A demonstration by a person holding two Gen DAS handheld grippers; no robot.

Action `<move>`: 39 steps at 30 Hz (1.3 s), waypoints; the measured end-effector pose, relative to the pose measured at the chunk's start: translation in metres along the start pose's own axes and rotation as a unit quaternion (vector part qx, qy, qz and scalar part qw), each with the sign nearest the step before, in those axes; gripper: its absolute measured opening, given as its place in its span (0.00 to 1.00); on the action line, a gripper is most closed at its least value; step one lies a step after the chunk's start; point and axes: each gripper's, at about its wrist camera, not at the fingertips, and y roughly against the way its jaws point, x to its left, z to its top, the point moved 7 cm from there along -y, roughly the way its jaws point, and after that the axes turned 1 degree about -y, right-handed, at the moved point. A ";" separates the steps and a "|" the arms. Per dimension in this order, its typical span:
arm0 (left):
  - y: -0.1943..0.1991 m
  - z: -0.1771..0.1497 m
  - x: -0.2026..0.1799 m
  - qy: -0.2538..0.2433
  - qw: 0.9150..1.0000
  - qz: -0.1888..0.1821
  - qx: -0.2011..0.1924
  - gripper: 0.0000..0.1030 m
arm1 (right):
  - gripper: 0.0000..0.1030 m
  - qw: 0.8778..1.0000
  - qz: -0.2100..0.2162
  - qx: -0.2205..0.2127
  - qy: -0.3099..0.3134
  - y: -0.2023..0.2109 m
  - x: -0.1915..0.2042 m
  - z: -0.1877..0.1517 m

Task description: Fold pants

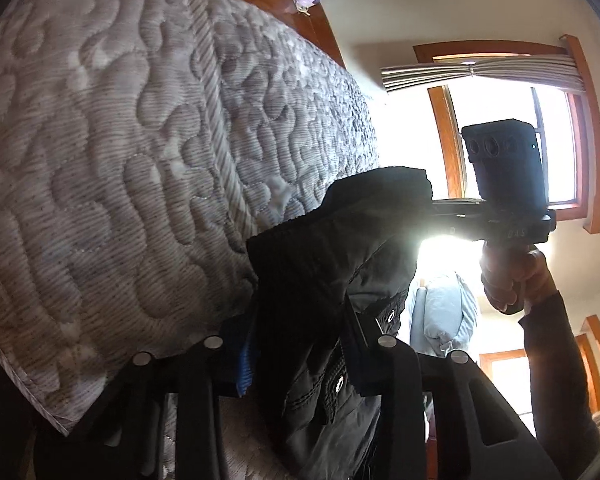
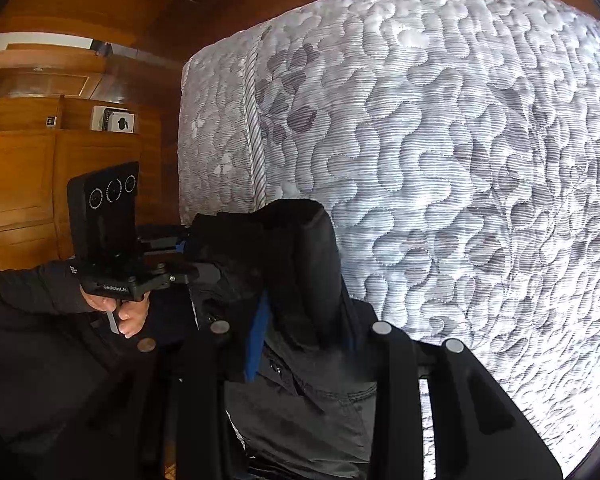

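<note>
We've got the dark, near-black woven-fabric pants [image 1: 340, 264] lifted clear of the grey-white quilted mattress [image 1: 111, 132], hanging just beside its near corner, w/ both tools clamped on the waist end. Left gripper [image 1: 300, 360] is pinched tight on a thick bunch of the cloth, blue pad just showing at the fabric edge; right gripper [image 2: 300, 344] is likewise closed narrow on the same bundle, seen from the other side. From the left wrist cam the right tool's black camera block [image 1: 500, 164] sits past the pants, on the side away from the mattress; from the right cam the left tool's block [image 2: 107, 208] sits beside the mattress end, so the two grips look close together on one short stretch of fabric.

Handling, our guess: soft, limp, light-to-medium cloth, no stiffness, will sag and swing; metal rivets and stitched seams near the waist give thicker, less slippery spots, so waistband corners are prob. the best hold. Grips likely need spreading apart to flatten it.

Around: mattress top looks like the laying surface, nothing seen on it. Beyond its far edge, orange-brown wooden panelling [image 2: 27, 168]; on the left cam, a bright wood-framed window [image 1: 508, 140] blows out detail, and a pale blue bundle [image 1: 448, 312] below it is too unclear to name. Nothing seems to block the way to the mattress
</note>
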 end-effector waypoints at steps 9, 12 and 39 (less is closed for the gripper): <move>0.017 -0.006 -0.082 -0.093 0.995 -0.016 -0.017 0.28 | 0.29 0.998 -0.053 -0.028 0.005 0.052 0.020 -0.039; 0.021 -0.013 -0.104 -0.116 0.993 -0.018 -0.015 0.27 | 0.29 0.996 -0.075 -0.039 0.005 0.070 0.029 -0.058; 0.044 -0.153 -0.280 -0.330 0.944 -0.011 0.016 0.26 | 0.26 0.966 -0.206 -0.157 -0.026 0.155 0.092 -0.251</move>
